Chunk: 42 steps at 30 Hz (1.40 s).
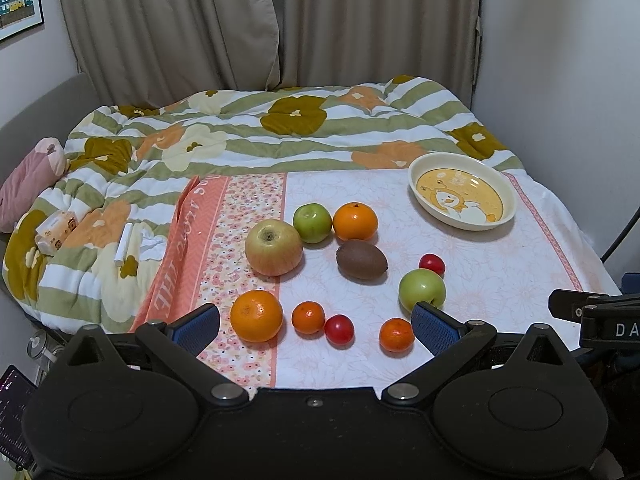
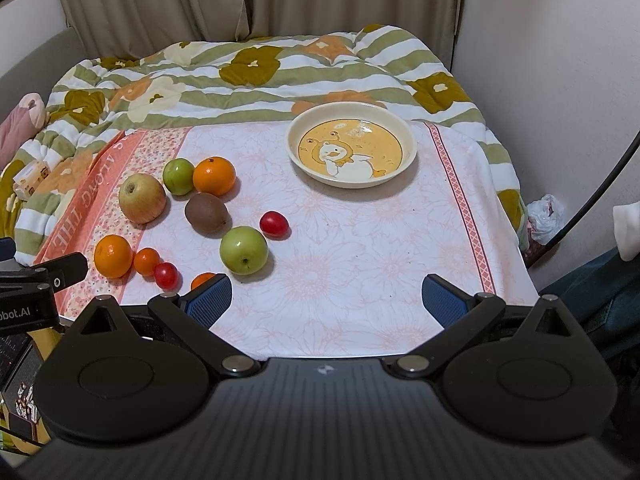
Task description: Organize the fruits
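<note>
The flowered quilt (image 1: 280,128) fills the back of the bed, with the pink cloth (image 2: 360,248) spread in front of it. On the cloth's far right sits the duck plate (image 2: 408,148), nothing in it. The fruits lie loose to the plate's left: big apple (image 1: 273,247), orange (image 1: 256,315), kiwi (image 1: 361,259), small tomato (image 1: 339,330). Left gripper (image 1: 316,326) and right gripper (image 2: 326,300) both hover spread wide, holding nothing.
</note>
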Available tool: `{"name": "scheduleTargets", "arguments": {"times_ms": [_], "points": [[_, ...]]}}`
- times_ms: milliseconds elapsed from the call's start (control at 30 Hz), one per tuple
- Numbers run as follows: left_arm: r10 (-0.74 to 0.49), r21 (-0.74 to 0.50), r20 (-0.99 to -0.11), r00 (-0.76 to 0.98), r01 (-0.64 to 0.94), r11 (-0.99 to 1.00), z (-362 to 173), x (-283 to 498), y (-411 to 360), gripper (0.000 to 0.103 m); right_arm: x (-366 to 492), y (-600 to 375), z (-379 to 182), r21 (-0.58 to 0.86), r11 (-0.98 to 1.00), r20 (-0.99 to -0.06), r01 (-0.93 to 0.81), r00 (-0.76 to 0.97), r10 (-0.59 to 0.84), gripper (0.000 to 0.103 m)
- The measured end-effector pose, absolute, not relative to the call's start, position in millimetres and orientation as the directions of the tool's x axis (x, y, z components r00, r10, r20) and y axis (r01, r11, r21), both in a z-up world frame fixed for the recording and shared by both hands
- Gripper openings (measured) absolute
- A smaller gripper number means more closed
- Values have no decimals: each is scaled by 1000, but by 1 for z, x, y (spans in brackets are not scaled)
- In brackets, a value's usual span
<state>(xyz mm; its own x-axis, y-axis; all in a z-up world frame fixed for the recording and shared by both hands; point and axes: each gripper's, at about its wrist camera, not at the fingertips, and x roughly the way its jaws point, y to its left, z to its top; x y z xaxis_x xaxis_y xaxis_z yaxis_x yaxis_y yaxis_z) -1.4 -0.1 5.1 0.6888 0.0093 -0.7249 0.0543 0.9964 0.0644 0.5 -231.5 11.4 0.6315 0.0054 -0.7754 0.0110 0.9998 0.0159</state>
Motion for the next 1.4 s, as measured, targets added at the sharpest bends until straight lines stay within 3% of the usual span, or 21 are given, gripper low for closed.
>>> {"name": "scheduleTargets", "arguments": {"times_ms": [967,1400], "points": [[24,79,-724,689,49,996,4,0,5,103,1,-231,12,21,1000,-776,8,631,12,103],[103,113,-707,699,-32,993,-16,0,8,103,24,-226,-6,48,991,-781,-126,614,116,103]]}}
